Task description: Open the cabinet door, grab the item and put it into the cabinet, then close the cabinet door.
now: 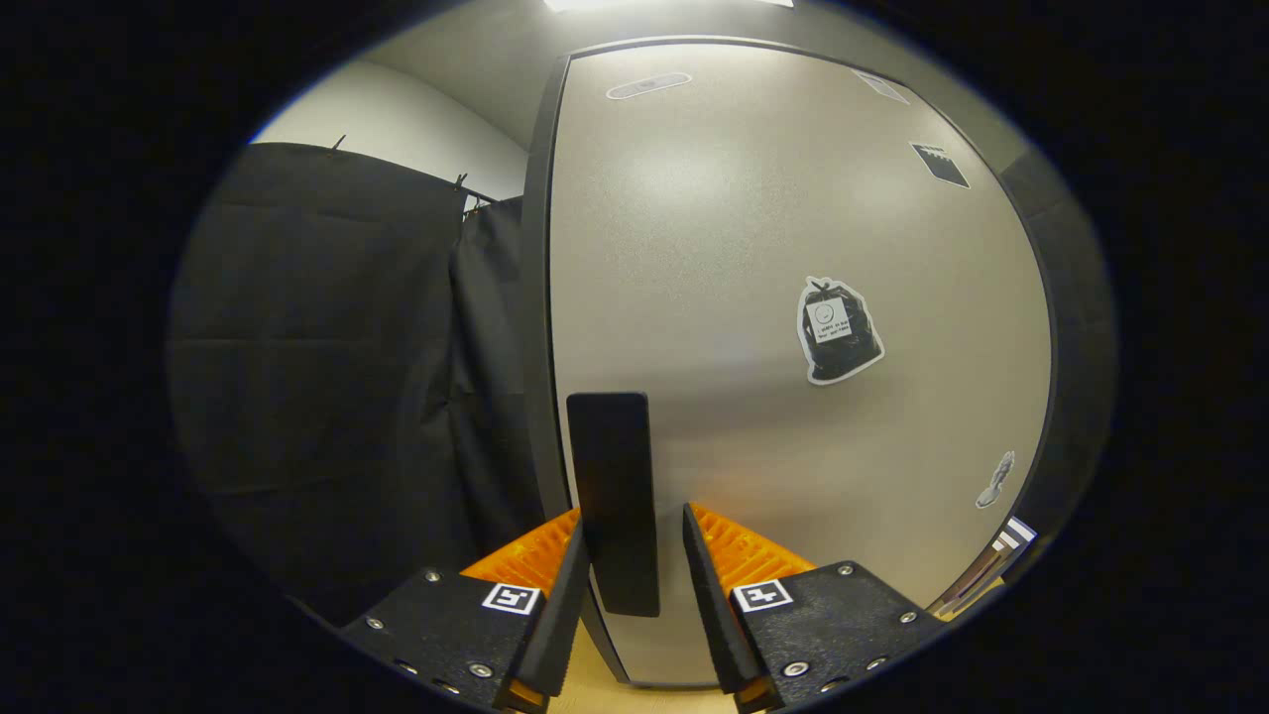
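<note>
A grey cabinet door [753, 248] stands close in front of me, inside a dark frame, and looks closed. Its flat black upright handle [615, 476] sits near the door's left edge. My gripper [634, 521] is open, with the handle's lower part between the two fingers. The left finger [565, 595] lies against the handle's left side. A narrow gap shows between the handle and the right finger [709, 595]. The item to be stowed is hidden from me.
Several stickers dot the door, one a black bag shape [838, 332]. Black cloth [337, 377] hangs to the left of the cabinet as the booth's wall. A strip of pale wooden surface [595, 684] shows below the door, between the fingers.
</note>
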`<state>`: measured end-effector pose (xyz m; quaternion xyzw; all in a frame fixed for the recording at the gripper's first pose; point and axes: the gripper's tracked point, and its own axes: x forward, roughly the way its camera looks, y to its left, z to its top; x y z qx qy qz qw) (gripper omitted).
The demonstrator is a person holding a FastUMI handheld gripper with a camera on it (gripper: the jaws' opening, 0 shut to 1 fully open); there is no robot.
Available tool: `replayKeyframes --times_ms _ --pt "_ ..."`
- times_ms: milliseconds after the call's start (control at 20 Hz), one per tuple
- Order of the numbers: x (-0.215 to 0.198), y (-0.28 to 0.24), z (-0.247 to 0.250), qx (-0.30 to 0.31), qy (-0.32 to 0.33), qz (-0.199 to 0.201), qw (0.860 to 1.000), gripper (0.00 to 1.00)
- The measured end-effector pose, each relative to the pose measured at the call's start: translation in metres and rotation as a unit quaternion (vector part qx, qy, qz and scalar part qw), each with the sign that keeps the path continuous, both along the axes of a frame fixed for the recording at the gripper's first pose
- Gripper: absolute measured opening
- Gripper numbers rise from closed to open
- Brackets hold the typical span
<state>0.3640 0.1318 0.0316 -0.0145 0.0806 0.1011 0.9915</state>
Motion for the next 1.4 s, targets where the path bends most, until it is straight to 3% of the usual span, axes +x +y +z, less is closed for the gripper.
replayKeyframes --times_ms 50,100,300,1150,1400 --pt "-0.001 0.004 -0.001 -0.007 0.002 0.009 1.000 0.53" --pt "0.006 0.003 -0.003 -0.021 -0.004 0.004 1.000 0.39" --pt "-0.002 0.003 -0.003 -0.015 0.026 -0.012 0.999 0.24" --pt "-0.044 0.001 0.006 -0.001 0.039 0.057 0.998 0.22" --pt "-0.050 -0.004 0.007 -0.002 0.040 0.061 0.997 0.22"
